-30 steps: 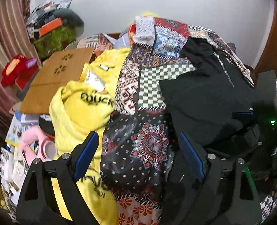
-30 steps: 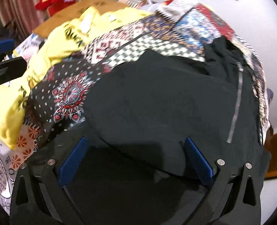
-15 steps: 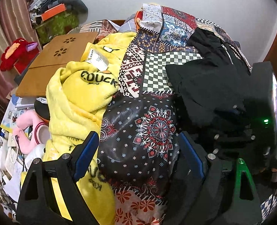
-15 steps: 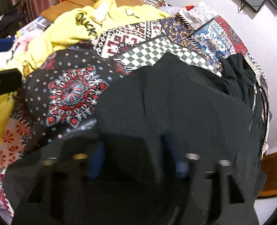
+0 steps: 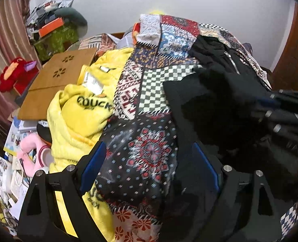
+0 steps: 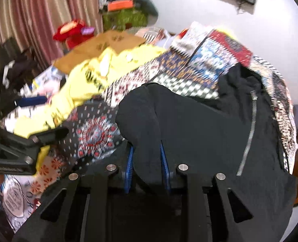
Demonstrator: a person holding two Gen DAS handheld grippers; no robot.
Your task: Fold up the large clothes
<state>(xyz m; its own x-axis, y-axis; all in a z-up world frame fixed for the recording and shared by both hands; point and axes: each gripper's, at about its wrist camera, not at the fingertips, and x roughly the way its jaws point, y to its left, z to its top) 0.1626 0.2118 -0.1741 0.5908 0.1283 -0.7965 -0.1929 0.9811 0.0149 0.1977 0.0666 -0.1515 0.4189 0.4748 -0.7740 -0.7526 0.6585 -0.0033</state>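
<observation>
Presently: right claw (image 6: 146, 161) closing on a raised fold of black jacket (image 6: 199, 125) | jacket spread on patchwork quilt (image 5: 153, 92), zip (image 6: 249, 133) up | left claw (image 5: 149, 165) wide, empty, above quilt | yellow robe (image 5: 78, 117) beside jacket, apart.

Black zip jacket (image 6: 209, 125) spread over patchwork bedspread (image 5: 149, 92), silver zipper (image 6: 249, 129) running down right side; near edge bunched, lifted into fold.

Each tool (image 6: 146, 161) is matte black, with blue finger pads (image 5: 92, 165) and silver screws.
</observation>
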